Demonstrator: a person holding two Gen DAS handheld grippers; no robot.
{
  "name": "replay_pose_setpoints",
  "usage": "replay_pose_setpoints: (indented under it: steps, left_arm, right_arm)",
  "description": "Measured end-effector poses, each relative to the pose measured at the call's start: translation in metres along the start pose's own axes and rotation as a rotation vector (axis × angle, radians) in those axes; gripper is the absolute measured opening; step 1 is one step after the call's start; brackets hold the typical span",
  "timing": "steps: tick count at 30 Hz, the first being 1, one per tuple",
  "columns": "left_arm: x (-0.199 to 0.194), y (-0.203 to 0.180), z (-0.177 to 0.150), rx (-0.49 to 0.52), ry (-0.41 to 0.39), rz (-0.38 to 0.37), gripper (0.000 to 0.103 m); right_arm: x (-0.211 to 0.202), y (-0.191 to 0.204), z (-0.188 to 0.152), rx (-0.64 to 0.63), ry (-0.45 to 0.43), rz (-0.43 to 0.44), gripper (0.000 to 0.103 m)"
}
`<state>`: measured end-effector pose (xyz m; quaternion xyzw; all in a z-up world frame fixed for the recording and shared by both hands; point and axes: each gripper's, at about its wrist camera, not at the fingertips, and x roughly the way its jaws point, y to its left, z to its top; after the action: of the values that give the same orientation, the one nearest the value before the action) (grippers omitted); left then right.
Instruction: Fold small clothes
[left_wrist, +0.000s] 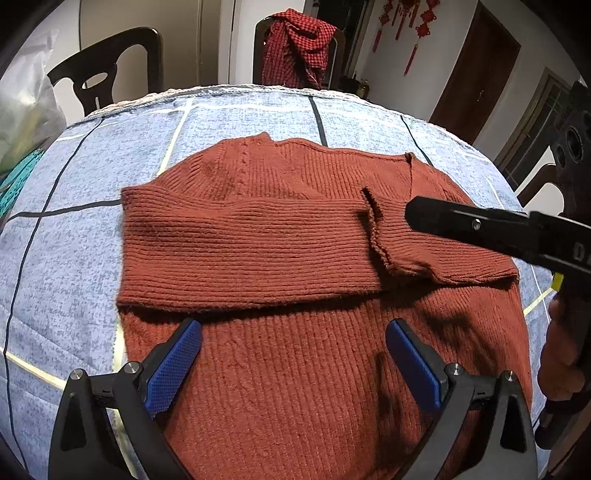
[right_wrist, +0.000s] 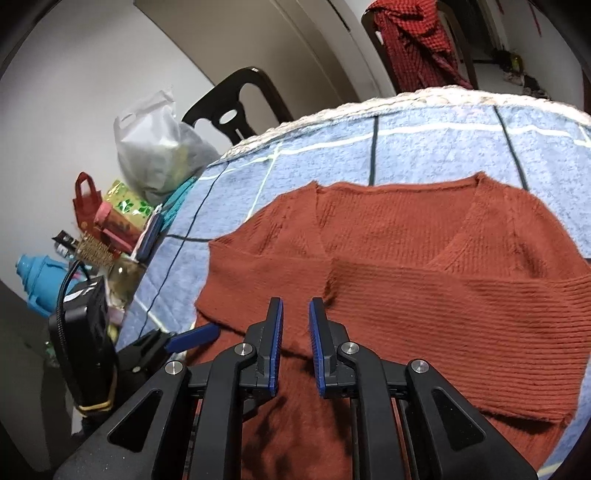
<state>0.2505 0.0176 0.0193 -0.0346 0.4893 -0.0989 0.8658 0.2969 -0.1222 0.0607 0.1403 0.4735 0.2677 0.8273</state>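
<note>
Nearest my cameras, the left gripper (left_wrist: 293, 354) hangs with its jaws spread wide over the lower body of the rust-red sweater (left_wrist: 317, 258), nothing between them. My right gripper (right_wrist: 295, 332) stands slightly parted above the folded sleeves, clasping nothing. Beneath, the sweater lies flat on the blue checked cloth (left_wrist: 74, 221). Farther off, a red checked garment (left_wrist: 295, 40) drapes a chair.

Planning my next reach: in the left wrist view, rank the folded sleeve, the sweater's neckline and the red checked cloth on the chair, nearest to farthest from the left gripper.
1. Folded sleeve, lying across the sweater just ahead of the left gripper.
2. Neckline, at the sweater's far edge.
3. Red checked cloth, on the chair beyond the table.
</note>
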Motion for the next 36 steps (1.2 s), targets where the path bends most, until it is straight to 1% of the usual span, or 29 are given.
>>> replay_pose_setpoints:
  steps: [3, 7, 11, 15, 17, 19, 22, 26, 32, 36]
  left_arm:
    - [-0.001, 0.002, -0.002, 0.002, -0.001, 0.005, 0.101]
    - [-0.003, 0.005, -0.004, 0.000, 0.000, 0.008, 0.101]
    - [-0.004, 0.008, -0.008, 0.000, 0.003, 0.024, 0.101]
    - [-0.009, 0.011, -0.013, -0.005, 0.000, 0.027, 0.101]
    - [-0.011, 0.013, -0.016, -0.012, 0.000, 0.030, 0.101]
    - [-0.013, 0.015, -0.019, -0.014, 0.003, 0.036, 0.101]
    - [-0.016, 0.018, -0.024, -0.014, 0.004, 0.042, 0.101]
    - [-0.023, 0.020, -0.029, -0.012, -0.002, 0.042, 0.101]
    - [-0.033, 0.025, -0.043, -0.003, 0.002, 0.043, 0.101]
    - [-0.042, 0.031, -0.055, -0.004, 0.000, 0.054, 0.101]
  right_arm:
    - [0.004, -0.002, -0.001, 0.004, 0.004, -0.021, 0.015]
    - [0.016, -0.004, -0.009, 0.008, 0.041, -0.002, 0.015]
    - [0.021, -0.002, -0.014, -0.006, 0.056, -0.019, 0.015]
    - [0.013, 0.001, -0.014, -0.018, 0.020, -0.003, 0.015]
    - [0.014, 0.001, -0.014, -0.012, 0.007, -0.012, 0.015]
    - [0.023, 0.001, -0.017, -0.003, 0.033, -0.034, 0.015]
    - [0.027, 0.001, -0.025, 0.000, 0.053, -0.024, 0.015]
    - [0.011, 0.003, -0.028, -0.001, 0.029, -0.017, 0.015]
    - [-0.026, 0.007, -0.041, -0.050, -0.042, -0.094, 0.015]
    - [-0.049, 0.002, -0.060, -0.065, -0.074, -0.156, 0.015]
